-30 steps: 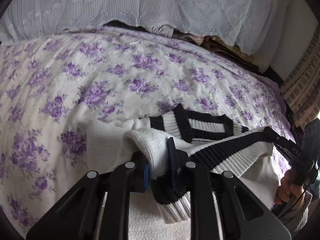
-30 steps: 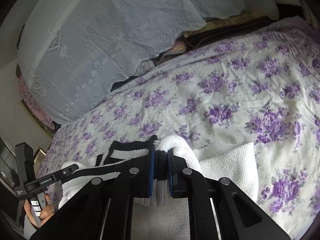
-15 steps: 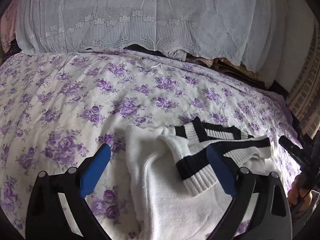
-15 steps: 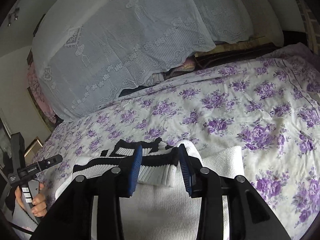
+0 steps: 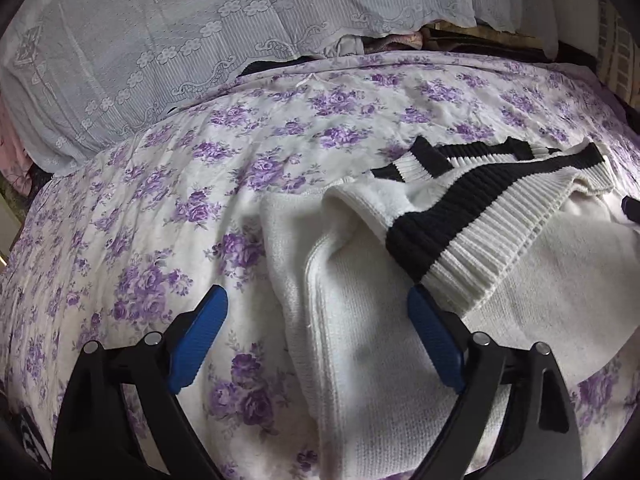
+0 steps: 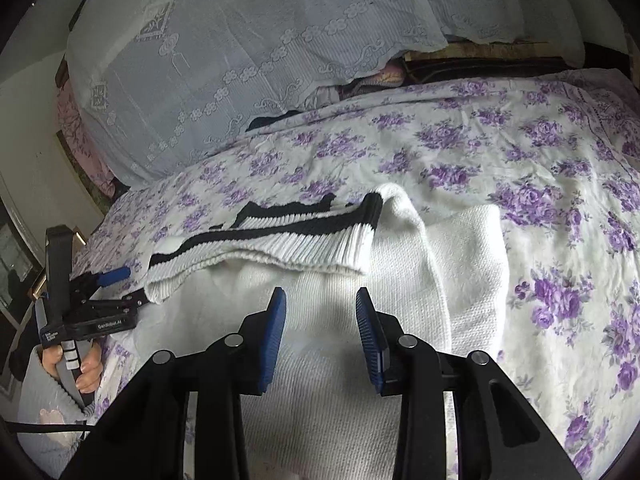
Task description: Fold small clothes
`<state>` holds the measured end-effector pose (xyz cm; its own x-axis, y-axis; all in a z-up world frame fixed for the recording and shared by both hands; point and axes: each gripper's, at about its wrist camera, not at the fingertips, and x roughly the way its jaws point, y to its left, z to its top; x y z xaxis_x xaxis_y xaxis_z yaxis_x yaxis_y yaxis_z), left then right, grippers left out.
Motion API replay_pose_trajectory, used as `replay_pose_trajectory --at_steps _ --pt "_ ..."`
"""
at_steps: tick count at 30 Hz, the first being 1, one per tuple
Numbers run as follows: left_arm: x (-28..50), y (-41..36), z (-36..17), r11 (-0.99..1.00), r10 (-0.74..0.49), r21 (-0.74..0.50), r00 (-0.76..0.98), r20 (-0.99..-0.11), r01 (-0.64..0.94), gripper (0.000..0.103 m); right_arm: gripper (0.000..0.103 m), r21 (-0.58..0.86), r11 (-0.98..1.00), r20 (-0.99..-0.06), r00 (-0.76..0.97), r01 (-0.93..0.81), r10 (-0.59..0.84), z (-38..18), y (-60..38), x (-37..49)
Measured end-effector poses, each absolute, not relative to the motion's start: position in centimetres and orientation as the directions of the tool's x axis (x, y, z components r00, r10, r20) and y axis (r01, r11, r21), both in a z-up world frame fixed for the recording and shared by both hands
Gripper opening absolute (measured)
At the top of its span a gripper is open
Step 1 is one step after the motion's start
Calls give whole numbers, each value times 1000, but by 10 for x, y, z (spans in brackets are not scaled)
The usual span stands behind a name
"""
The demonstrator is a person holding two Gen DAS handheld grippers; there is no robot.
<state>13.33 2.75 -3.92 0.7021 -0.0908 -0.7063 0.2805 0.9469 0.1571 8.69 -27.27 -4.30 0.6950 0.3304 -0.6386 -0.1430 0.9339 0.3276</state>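
White knit sweater [image 5: 360,360] with black-striped ribbed hem [image 5: 460,236] lies folded over at 1 o'clock. Left gripper [image 5: 316,312] jaws closing yet empty; right gripper [image 6: 320,316] parted, empty, released for next fold.

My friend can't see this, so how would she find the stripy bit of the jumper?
Start at the bed with the purple-flowered sheet. A white knitted jumper lies on it. The stripy bit is its ribbed hem folded over the top, the only part with black bands.
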Motion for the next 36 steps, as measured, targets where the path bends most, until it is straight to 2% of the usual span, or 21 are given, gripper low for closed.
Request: replay_pose_trajectory --at_steps 3,5,8,11,13,15,19,21,23,24,25,26,28,33,35,36 --pt "152 20 -30 955 -132 95 689 -713 281 89 36 329 929 -678 644 -167 355 -46 -258 105" --pt "178 19 -23 976 -124 37 683 -719 217 89 36 300 939 -693 639 -166 334 -40 -247 130" --pt "220 39 -19 992 -119 -120 613 -781 40 89 32 369 926 -647 692 -82 319 -27 -254 166" --pt "221 69 -18 963 -192 -267 580 -791 -44 88 35 437 899 -592 751 -4 292 -17 -270 172" --pt "204 71 -11 969 -193 -249 623 -758 -3 89 35 465 885 -578 754 -11 313 -19 -274 163" --pt "191 59 -5 982 -174 -184 651 -739 53 89 35 425 905 -580 764 -13 283 -21 -268 158" --pt "195 17 2 967 -254 -173 627 -737 189 89 34 405 913 -601 741 -40 299 -25 -253 172" --pt "203 -3 -6 977 -197 -98 625 -755 190 96 34 354 935 -637 730 -8 247 -34 -253 181" --pt "221 -9 -34 992 -81 -5 596 -799 129 97 33 309 949 -702 689 65 181 -62 -266 192" --pt "231 -1 -55 996 -48 -1 560 -827 84 99 25 385 920 -694 681 77 234 -71 -278 193" --pt "232 14 -67 992 -124 -101 550 -826 73 99 21 441 893 -667 700 92 257 -69 -288 189" --pt "230 26 -62 987 -153 -155 559 -815 44 99 22 441 891 -658 714 108 239 -65 -293 185" --pt "224 45 -56 987 -121 -160 574 -810 -17 99 25 391 914 -630 755 108 181 -52 -294 166" --pt "166 71 -47 973 -231 -199 602 -765 120 98 27 330 943 -626 736 -46 256 -31 -277 115" --pt "154 76 -50 979 -205 -177 589 -782 105 98 34 299 954 -634 740 -32 224 -31 -285 105" --pt "151 77 -51 978 -206 -180 584 -785 104 98 34 303 953 -632 749 0 201 -32 -295 104"
